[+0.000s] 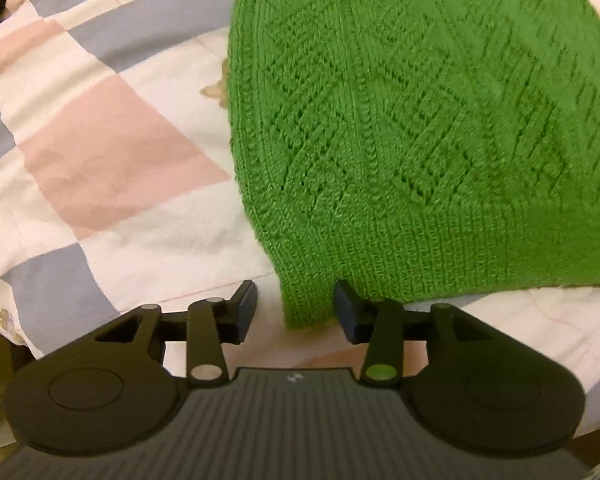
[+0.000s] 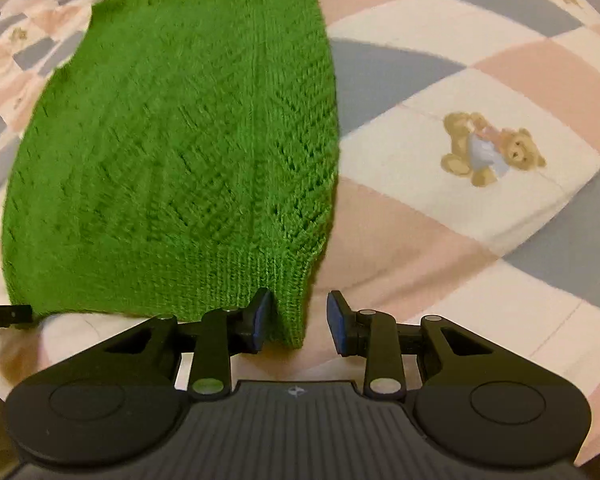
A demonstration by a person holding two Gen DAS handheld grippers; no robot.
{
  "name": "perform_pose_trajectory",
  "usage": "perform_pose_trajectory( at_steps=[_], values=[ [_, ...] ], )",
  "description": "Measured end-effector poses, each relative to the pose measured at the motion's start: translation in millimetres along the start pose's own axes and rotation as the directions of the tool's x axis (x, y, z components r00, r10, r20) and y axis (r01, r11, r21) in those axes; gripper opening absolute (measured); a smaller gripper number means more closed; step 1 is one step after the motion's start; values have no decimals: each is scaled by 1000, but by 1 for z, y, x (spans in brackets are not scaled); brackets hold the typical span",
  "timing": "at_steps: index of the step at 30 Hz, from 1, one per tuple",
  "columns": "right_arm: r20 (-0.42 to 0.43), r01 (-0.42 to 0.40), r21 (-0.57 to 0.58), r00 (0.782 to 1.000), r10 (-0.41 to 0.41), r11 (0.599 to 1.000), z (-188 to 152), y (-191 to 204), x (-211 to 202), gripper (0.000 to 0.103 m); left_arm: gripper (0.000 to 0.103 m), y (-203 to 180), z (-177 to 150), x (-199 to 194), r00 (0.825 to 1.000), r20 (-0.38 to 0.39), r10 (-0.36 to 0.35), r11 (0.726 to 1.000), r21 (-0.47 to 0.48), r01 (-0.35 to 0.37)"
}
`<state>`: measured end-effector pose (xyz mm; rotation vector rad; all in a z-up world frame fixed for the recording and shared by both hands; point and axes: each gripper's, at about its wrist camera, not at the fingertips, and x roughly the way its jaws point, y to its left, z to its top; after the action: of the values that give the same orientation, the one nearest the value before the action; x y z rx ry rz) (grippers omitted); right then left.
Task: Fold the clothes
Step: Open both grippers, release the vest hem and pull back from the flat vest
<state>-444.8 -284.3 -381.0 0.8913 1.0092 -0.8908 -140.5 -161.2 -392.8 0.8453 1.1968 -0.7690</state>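
Note:
A green knitted sweater (image 1: 400, 120) lies flat on a checked quilt (image 1: 100, 152), its ribbed hem nearest me. In the left wrist view my left gripper (image 1: 296, 308) is open, and the hem's near left corner lies between its fingers. In the right wrist view the same sweater (image 2: 172, 140) stretches away from me. My right gripper (image 2: 298, 322) is open too, with the hem's near right corner between its fingers, close to the left pad. The tip of the left gripper (image 2: 4, 316) shows at the far left edge.
The quilt (image 2: 460, 240) has pink, blue-grey and white squares, one with a teddy bear print (image 2: 492, 148). Bare quilt lies to the left of the sweater in the left wrist view and to its right in the right wrist view.

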Motion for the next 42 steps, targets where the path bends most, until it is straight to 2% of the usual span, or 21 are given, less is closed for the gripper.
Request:
perform_pose_trajectory(
  at_steps=[5, 7, 9, 13, 15, 19, 26, 35, 42],
  values=[
    [76, -16, 16, 997, 14, 1000, 14, 5, -55, 41, 40, 11, 5, -52, 999, 36, -29, 1000, -1, 29],
    [88, -20, 28, 996, 17, 999, 21, 12, -75, 50, 48, 14, 6, -75, 998, 49, -44, 999, -2, 44],
    [93, -16, 36, 996, 13, 999, 28, 23, -92, 54, 53, 14, 9, -97, 997, 62, -44, 999, 2, 44],
    [95, -5, 41, 996, 1, 999, 39, 58, -113, 58, 55, 13, 24, -129, 993, 93, -69, 997, 33, 67],
    [114, -12, 38, 993, 7, 999, 45, 76, -126, 65, 60, 13, 34, -149, 987, 135, -88, 995, 65, 80],
    [183, -26, 16, 983, 23, 1000, 53, 109, -149, 67, 64, 15, 52, -189, 966, 237, -102, 990, 121, 75],
    [242, -27, -34, 970, 35, 999, 64, 141, -186, 76, 66, 22, 68, -238, 936, 325, -132, 987, 130, 93],
    [273, -27, -129, 960, 62, 991, 57, 130, -221, 80, 67, 10, 44, -278, 917, 381, -114, 993, 64, 97],
    [288, -25, -208, 954, 86, 978, 29, 93, -251, 80, 67, -22, -4, -301, 909, 405, -101, 994, 9, 107]
  ],
)
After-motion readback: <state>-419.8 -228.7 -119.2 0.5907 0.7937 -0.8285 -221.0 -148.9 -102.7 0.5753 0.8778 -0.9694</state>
